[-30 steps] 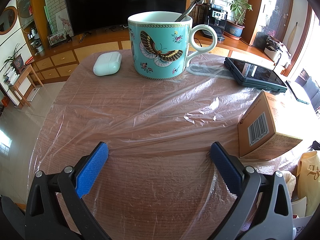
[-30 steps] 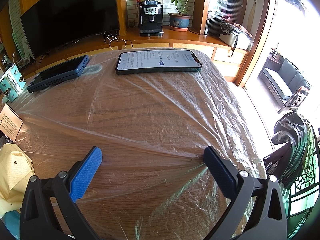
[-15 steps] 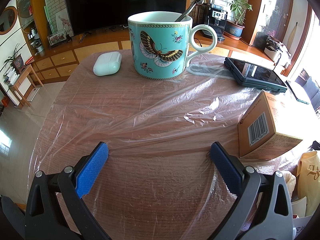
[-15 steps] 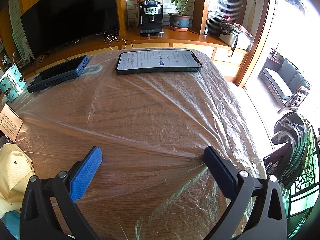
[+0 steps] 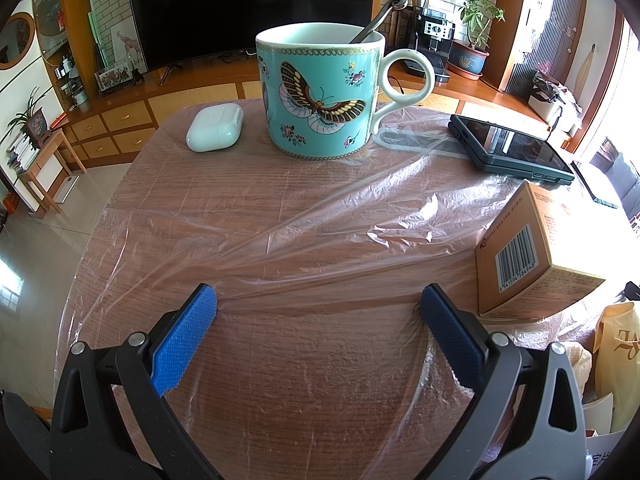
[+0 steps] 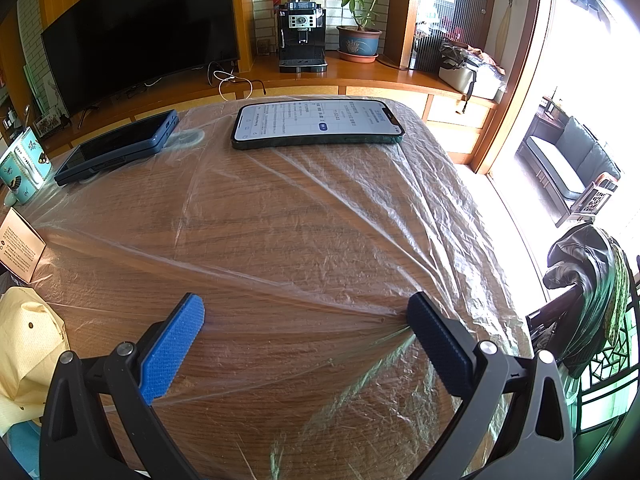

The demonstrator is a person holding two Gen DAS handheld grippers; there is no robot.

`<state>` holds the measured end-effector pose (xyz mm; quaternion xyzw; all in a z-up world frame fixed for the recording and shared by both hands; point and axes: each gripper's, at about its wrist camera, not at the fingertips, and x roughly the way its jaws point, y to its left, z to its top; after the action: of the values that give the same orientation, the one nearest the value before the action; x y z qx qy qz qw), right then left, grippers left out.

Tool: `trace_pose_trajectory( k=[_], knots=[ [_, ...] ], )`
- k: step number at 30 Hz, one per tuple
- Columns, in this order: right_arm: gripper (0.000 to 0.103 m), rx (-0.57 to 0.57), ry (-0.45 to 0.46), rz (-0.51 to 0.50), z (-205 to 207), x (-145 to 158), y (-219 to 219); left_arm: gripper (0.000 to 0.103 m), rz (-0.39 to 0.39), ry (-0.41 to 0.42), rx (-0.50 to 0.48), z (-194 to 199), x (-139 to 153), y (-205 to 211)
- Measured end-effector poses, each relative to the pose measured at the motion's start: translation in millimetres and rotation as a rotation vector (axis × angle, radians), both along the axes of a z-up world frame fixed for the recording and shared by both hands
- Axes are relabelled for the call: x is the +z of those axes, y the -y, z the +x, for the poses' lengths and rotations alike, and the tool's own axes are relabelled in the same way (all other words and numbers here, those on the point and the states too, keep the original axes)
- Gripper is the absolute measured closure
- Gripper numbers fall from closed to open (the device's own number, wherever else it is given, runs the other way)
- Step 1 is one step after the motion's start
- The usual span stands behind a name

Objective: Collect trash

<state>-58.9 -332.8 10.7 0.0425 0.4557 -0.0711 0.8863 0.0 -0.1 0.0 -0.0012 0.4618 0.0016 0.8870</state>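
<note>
Both tools wide open, holding nothing.
Left tool (image 5: 318,300) & right tool (image 6: 306,312) sit low over the plastic sheet (image 5: 320,216) spread across desk (image 6: 304,216), pad tips touching it; sheet runs fwd under mug (image 5: 320,92).

Open counter on the near side of the mug

Toward the camera from the mug (image 5: 320,92), the film-covered counter (image 5: 304,216) lay bare across to the left fingers (image 5: 184,340). An earbud case (image 5: 215,127) sat just left of the mug, a dark device (image 5: 510,148) to the mug's right, and a cardboard box (image 5: 532,256) nearer on that side. Farther right of the mug, a lit phone (image 6: 316,122) lay at the far edge, with bare counter in front of it.
</note>
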Motion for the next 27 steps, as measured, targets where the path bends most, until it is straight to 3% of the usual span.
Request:
trace_pose_trajectory(
  k=[19,22,24,27],
  knots=[
    [0.004,0.013,-0.01,0.006,-0.7,2.6,3.9,0.002,-0.003,-0.008,0.006,-1.2,3.6,-6.9],
    [0.004,-0.022,0.076,-0.051,-18.6,27.2,13.5,0.002,-0.01,0.068,0.041,-17.4,35.4,-24.0],
    [0.004,-0.026,0.158,-0.082,-38.9,50.9,16.7,0.002,-0.035,0.103,0.011,-31.8,60.1,-31.2],
    [0.004,0.113,0.265,-0.055,-77.0,79.1,9.1,0.002,-0.083,0.165,-0.091,-58.7,96.2,-27.1]
  ],
)
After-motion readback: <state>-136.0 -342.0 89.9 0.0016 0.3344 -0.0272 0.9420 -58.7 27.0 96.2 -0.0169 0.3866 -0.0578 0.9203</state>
